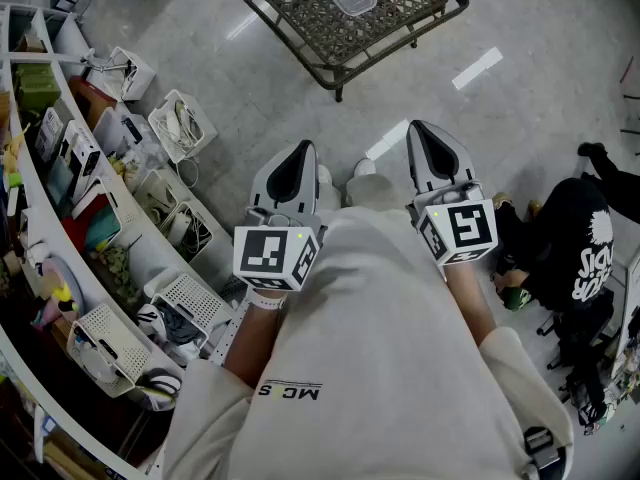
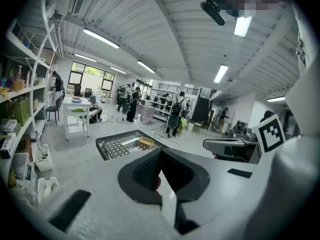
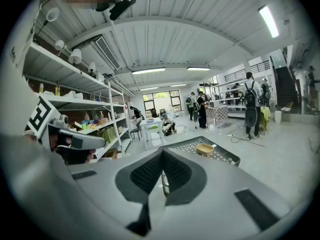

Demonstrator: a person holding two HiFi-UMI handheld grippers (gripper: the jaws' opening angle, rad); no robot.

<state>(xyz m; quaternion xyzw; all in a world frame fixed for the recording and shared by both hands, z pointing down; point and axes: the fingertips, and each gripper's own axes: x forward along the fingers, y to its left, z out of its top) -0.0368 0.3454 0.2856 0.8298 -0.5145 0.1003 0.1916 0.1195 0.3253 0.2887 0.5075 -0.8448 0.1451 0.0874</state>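
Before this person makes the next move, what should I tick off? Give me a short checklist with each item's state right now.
1. Left gripper empty: ok. Its jaws are together with nothing between them.
2. Right gripper empty: ok. Its jaws are together on nothing.
3. Jaws opened ready for a grasp: not ok. Both are shut.
4. Table within reach: not ok. It stands ahead across the floor, and both grippers are held close to the body.
5. Bowl free to pick up: ok. It sits upright on the table's mesh top with nothing touching it.
6. Bowl's contents: cannot tell. It is too small in every view.
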